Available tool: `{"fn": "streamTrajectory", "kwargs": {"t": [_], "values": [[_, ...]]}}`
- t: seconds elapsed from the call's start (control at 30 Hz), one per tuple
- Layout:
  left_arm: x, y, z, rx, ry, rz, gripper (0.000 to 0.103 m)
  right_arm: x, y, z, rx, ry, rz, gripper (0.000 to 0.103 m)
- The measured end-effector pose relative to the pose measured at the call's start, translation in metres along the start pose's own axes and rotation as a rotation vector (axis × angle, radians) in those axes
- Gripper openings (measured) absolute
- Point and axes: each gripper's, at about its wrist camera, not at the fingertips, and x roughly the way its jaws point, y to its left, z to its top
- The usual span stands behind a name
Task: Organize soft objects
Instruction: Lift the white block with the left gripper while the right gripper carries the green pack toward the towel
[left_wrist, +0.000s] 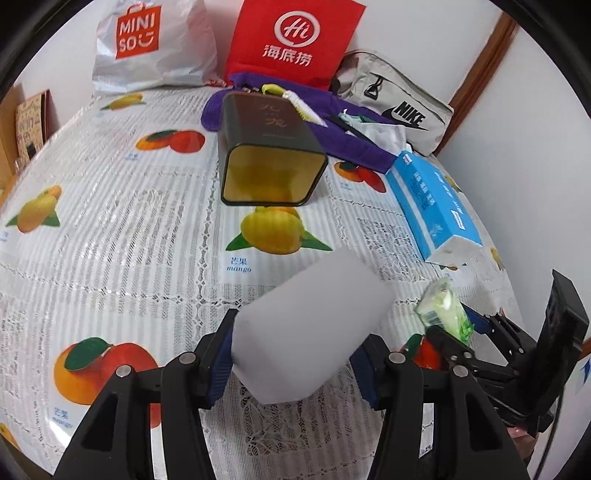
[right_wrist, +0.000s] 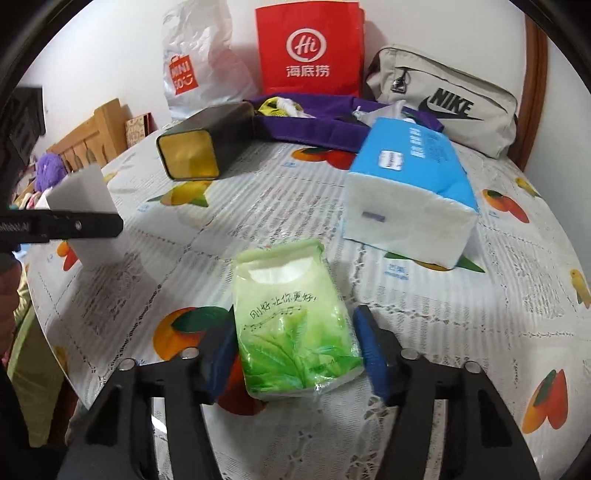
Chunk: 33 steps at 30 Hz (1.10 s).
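Clamping one white foam block (left_wrist: 310, 328) between its blue pads, the left gripper (left_wrist: 291, 365) hides the block's lower sides and holds it above the fruit-print tablecloth (left_wrist: 129, 229). The right gripper (right_wrist: 291, 354) brackets one green tissue pack (right_wrist: 295, 332) lying on the cloth; whether the half-open pads touch it cannot be told. Farther back lie one blue tissue box (right_wrist: 410, 184), one tin (right_wrist: 199, 147) on its side, and a purple cloth (right_wrist: 332, 125) partly covered by small indistinct items.
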Motion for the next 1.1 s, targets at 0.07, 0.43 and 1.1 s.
{"fn": "streamTrajectory", "kwargs": {"t": [0.07, 0.43, 1.1], "values": [[0.004, 0.001, 0.0, -0.001, 0.001, -0.001, 0.053, -0.002, -0.008, 0.0, 0.028, 0.005, -0.004, 0.058], [0.001, -0.005, 0.013, 0.024, -0.03, -0.016, 0.052, -0.013, -0.03, 0.002, 0.087, 0.04, -0.051, 0.057], [-0.026, -0.026, 0.058, 0.059, -0.07, -0.051, 0.052, -0.044, -0.026, 0.041, 0.055, -0.014, 0.027, 0.057]]}}
